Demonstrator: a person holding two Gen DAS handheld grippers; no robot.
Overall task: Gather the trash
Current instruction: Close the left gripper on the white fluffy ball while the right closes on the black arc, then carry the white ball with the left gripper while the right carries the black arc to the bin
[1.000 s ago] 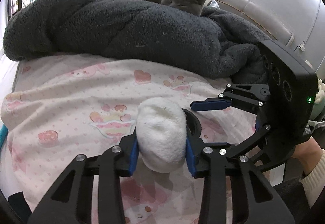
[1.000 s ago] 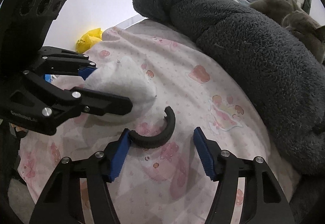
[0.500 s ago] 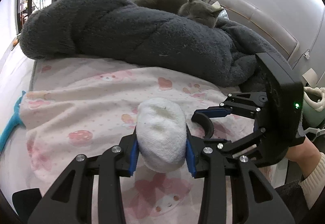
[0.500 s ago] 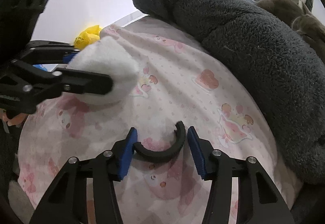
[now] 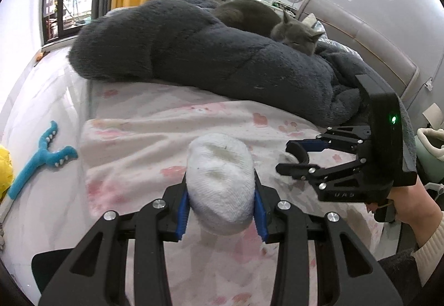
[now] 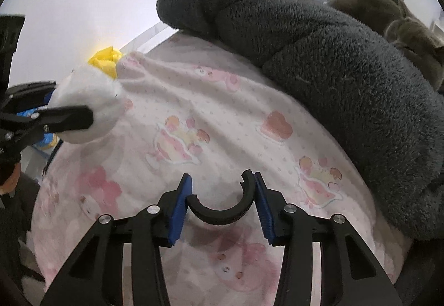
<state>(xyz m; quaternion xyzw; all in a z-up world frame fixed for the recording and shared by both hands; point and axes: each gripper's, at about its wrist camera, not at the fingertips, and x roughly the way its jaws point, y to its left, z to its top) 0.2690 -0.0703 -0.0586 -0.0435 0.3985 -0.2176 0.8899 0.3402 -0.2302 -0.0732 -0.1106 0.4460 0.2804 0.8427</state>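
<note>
The left tongs (image 5: 220, 196) are pinching a balled-up white sock (image 5: 220, 181), their blue pads (image 5: 183, 204) pressed into either side of it, and the sock is held up off the bed with its rounded end poking forward past the tips. The right tongs (image 6: 220, 202) have just been closing and now clamp a black curved piece of plastic (image 6: 222, 208), a broken half-ring with its two ends pointing up; the blue pads bear on its two outer sides. That piece is also lifted clear of the bedding. In the left camera's view the right tongs (image 5: 291, 156) sit off to the right of the sock, near it but not touching, gripped by a hand (image 5: 408, 203) in a cream sleeve.

Under both lies a pink and white bedsheet (image 6: 222, 122) printed with hearts and cartoon figures. Beyond it a thick dark grey fleece blanket (image 5: 194, 56) is heaped across the bed, and a grey cat (image 5: 297, 34) is curled up on top of it near the padded headboard (image 5: 374, 39). Down on the floor to the left lie a teal toy (image 5: 38, 158) with prongs and something yellow (image 6: 106, 61) by the bed's corner
</note>
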